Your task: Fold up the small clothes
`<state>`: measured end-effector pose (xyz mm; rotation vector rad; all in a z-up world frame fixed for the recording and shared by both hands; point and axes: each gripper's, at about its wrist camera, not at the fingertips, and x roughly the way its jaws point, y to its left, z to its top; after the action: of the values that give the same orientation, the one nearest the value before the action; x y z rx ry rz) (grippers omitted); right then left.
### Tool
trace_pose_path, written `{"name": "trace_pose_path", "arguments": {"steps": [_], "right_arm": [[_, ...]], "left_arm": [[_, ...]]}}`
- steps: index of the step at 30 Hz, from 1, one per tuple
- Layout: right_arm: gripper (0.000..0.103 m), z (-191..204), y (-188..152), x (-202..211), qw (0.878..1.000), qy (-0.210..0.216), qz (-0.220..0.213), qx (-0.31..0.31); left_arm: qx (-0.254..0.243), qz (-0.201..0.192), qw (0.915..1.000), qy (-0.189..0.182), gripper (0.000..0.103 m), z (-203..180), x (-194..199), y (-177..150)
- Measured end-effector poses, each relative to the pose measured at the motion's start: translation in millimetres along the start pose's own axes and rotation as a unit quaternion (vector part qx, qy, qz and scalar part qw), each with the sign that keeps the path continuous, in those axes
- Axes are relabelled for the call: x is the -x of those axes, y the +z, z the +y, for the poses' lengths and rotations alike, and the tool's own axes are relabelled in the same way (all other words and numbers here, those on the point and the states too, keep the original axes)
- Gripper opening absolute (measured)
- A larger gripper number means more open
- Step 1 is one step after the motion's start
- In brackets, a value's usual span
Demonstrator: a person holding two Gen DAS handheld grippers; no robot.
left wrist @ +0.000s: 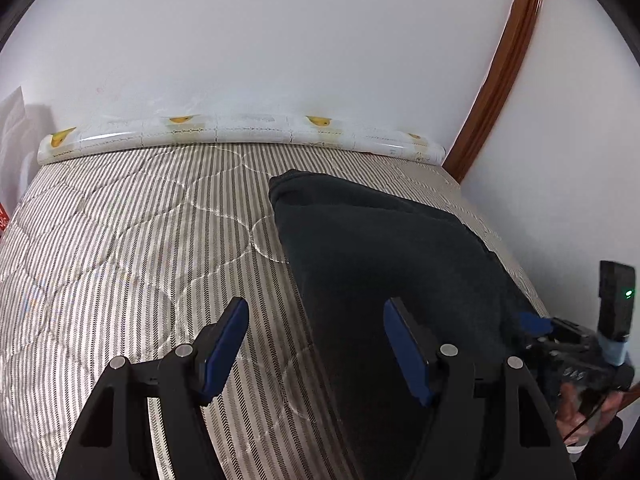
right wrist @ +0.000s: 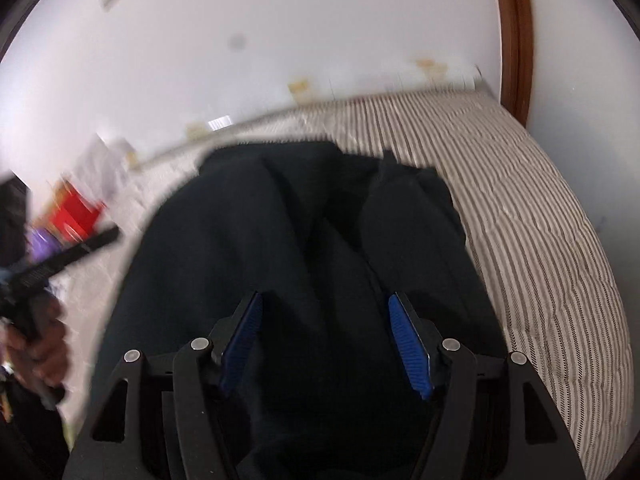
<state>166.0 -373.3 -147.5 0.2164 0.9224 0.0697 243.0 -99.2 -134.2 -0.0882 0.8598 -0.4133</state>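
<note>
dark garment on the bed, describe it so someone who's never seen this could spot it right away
Start at the striped quilted mattress that runs to the white wall. Toward its side near the brown wooden trim lies the dark garment, a soft, thick heap. It is the only dark, unpatterned thing on the pale stripes.

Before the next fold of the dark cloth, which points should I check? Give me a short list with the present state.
1. Left tongs open, nothing between them: ok.
2. Right tongs open above the cloth, not pinching: ok.
3. Dark cloth lies on the striped mattress: ok.
4. Cloth lies flat, without wrinkles: not ok, folds show.
5. Cloth's near edge visible: cannot tell, tongs hide it.
</note>
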Motion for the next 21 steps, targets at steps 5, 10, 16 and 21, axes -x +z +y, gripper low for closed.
{"name": "trace_pose_path", "arguments": {"steps": [5,10,16,21], "right_arm": [[0.032,4.1,-6.6,1.0,1.000,-0.013,-0.010,0.016],[0.009,12.7,-12.3,22.2,0.997,-0.036,-0.047,0.051],[0.007,10.3,-15.1,55.1,0.995,-0.036,-0.085,0.047],[0.006,-6.1,-14.9,105.7,0.989,-0.054,-0.133,0.035]], "left_arm": [[-0.003,0.006,1.0000,0.000,0.068,-2.4,-7.2,-1.8],[-0.007,0.009,0.9999,0.000,0.068,-7.0,-8.9,-3.5],[-0.012,0.010,0.9999,0.005,0.068,-12.9,-8.3,-3.4],[-0.015,0.006,0.9999,0.001,0.068,-17.5,-3.9,-2.0]]}}
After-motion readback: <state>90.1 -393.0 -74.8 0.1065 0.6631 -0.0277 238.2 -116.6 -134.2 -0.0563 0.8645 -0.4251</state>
